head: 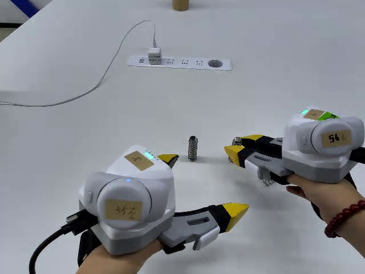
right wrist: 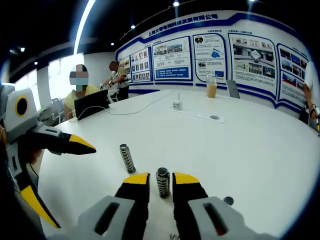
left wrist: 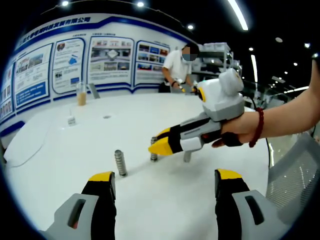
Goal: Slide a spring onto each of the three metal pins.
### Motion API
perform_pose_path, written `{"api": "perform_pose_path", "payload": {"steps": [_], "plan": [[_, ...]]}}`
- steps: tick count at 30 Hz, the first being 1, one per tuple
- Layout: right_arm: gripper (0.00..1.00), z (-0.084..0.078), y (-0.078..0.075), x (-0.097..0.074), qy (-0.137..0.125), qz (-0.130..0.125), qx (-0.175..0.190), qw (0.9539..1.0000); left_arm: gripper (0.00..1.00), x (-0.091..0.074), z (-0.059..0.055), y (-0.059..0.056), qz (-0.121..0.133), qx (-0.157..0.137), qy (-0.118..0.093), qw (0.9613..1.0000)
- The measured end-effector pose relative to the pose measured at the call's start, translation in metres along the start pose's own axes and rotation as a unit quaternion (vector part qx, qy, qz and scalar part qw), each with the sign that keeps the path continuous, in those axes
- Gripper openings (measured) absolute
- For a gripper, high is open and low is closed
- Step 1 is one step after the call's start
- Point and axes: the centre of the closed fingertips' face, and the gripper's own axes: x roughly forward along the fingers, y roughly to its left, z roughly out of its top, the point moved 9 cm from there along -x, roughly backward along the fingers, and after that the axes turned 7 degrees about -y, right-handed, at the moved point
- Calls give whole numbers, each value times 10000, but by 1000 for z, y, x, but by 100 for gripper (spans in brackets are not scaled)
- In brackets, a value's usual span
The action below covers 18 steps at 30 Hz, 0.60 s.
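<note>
Upright between the yellow tips of the right gripper (right wrist: pixel 161 179) stands a grey coiled metal spring (right wrist: pixel 162 183). The jaws are drawn narrow, one tip close on each side of the coil. Whether the pads actually press on it I cannot tell. In the head view this gripper (head: pixel 240 145) comes in from the right edge of the white worktop (head: pixel 274 97), and the hand holding it wears a dark red bead bracelet (head: pixel 342 220) at the wrist.

Just to the left stands a second grey coiled spring (head: pixel 193 148), also upright and free of both grippers; the right gripper view shows it (right wrist: pixel 127 158) near the first, slightly further off. In the left gripper view a short grey metal pin (left wrist: pixel 187 157) stands just behind the right gripper (left wrist: pixel 160 142), on the far side of the first spring (left wrist: pixel 154 156).

Nearer the worktop's front edge, the left gripper (head: pixel 202 184) is spread wide and holds nothing, its black-and-yellow tips well apart and pointing towards the springs.

Towards the far edge lies a flat white power strip (head: pixel 179 62) with a white charger plug (head: pixel 154 55) in it, and a thin white cable (head: pixel 108 71) curves off to the left edge. A brown cup (head: pixel 181 4) stands at the far edge.
</note>
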Motion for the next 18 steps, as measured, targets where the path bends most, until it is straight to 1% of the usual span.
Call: {"api": "perform_pose_path", "payload": {"steps": [2, 5, 9, 11, 13, 16, 18], "plan": [[22, 3, 0, -3, -17, -20, -3, 10000, 82, 0, 0, 0, 4, 24, 12, 10000], [23, 8, 1, -8, -86, -11, 30, 10000, 82, 0, 0, 0, 2, 48, 15, 10000], [29, 16, 2, -17, -165, -21, 44, 9999, 81, 0, 0, 0, 19, 97, 25, 9999], [29, 18, 3, -22, -204, -21, 82, 9998, 80, 0, 0, 0, 22, 114, 43, 9999], [32, 20, 3, -27, -229, -36, 157, 9996, 78, 0, 0, 0, 38, 164, 68, 9998], [35, 24, 4, -37, -293, -81, 173, 9994, 76, 1, 2, -1, 32, 207, 49, 9998], [38, 26, 3, -44, -317, -102, 281, 9991, 75, 2, 5, -2, 14, 257, 47, 9997]]}}
